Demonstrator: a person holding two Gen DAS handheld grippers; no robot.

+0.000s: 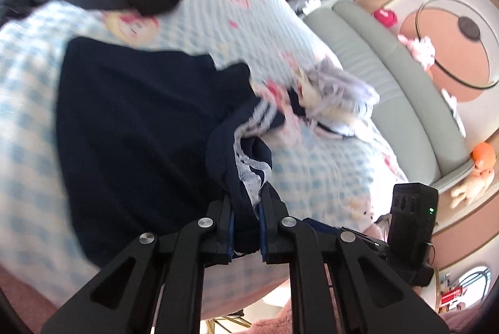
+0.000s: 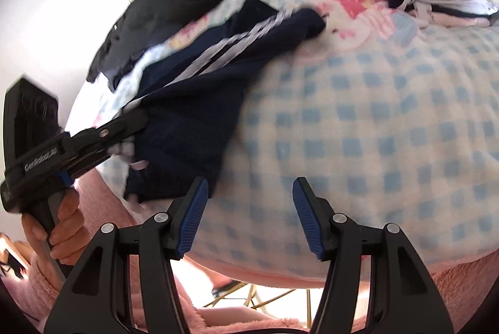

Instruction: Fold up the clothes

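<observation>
Left gripper (image 1: 246, 209) clamped on edge of navy garment (image 1: 134, 122), which lies bunched on checked blanket (image 2: 374, 115). Right gripper (image 2: 248, 215) jaws spread, empty, over blanket beside garment. Black garment (image 2: 162, 16) farther back.

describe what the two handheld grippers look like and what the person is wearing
Both the left gripper and right gripper have black angular linkage arms with silver rivets and ribbed blue pads. The left one's body carries white lettering and a boxy black module with a green light. The sleeve is fluffy pink.
</observation>
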